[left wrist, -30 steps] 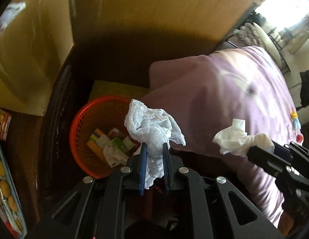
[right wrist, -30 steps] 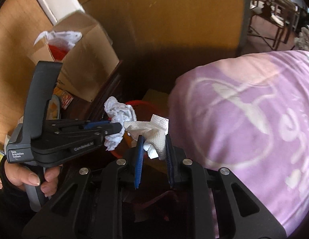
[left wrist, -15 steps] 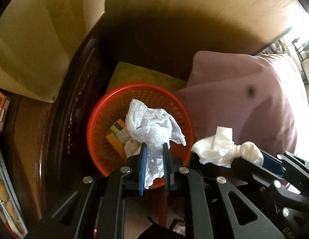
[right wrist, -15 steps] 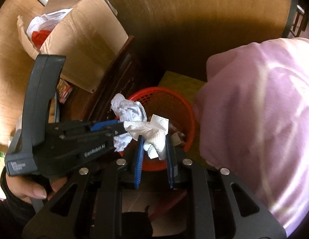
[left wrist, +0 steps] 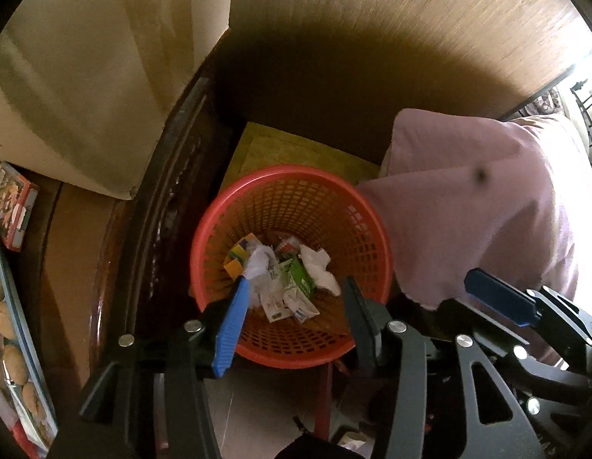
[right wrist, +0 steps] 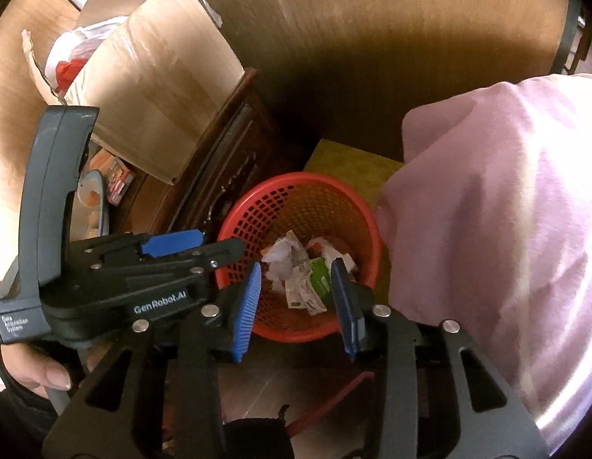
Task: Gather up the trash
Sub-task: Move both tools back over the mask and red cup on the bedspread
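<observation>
A: Left wrist view: pointing steeply down into one red mesh basket [left wrist: 292,206] standing on the floor, on a yellow-green mat [left wrist: 296,149]. Dark carved wooden cabinet [left wrist: 169,206] hard against the basket's left side. Wood-grain wall panel [left wrist: 410,23] at the far side.

B: And on the right?

A: Pink cloth [left wrist: 479,206] draped over something bulky, touching the basket's right rim. Pale tiled floor [left wrist: 257,394] showing near, under the gripper body.

B: Count on the cabinet top?

A: One cardboard box [right wrist: 158,88], flaps up, with white and red plastic inside. One red printed packet [left wrist: 13,206] beside it, and one tray of round biscuits [left wrist: 9,329] at the near left edge.

B: Grippers?

A: Two. Left gripper [left wrist: 292,298] above the basket mouth, jaws parted and widening, nothing between them. Right gripper [right wrist: 296,287] the same in the right wrist view: jaws spreading, empty, over the basket's near rim.

B: The trash?

A: Down at the basket's bottom. Two crumpled white tissues, tissue on the left [left wrist: 259,262] and tissue on the right [left wrist: 318,267], among a green carton [left wrist: 299,279], a yellow box [left wrist: 238,256] and paper scraps; exact scrap count not readable.

B: Any hand showing?

A: One hand [right wrist: 32,367], near left in the right wrist view, wrapped round the left gripper's handle.
</observation>
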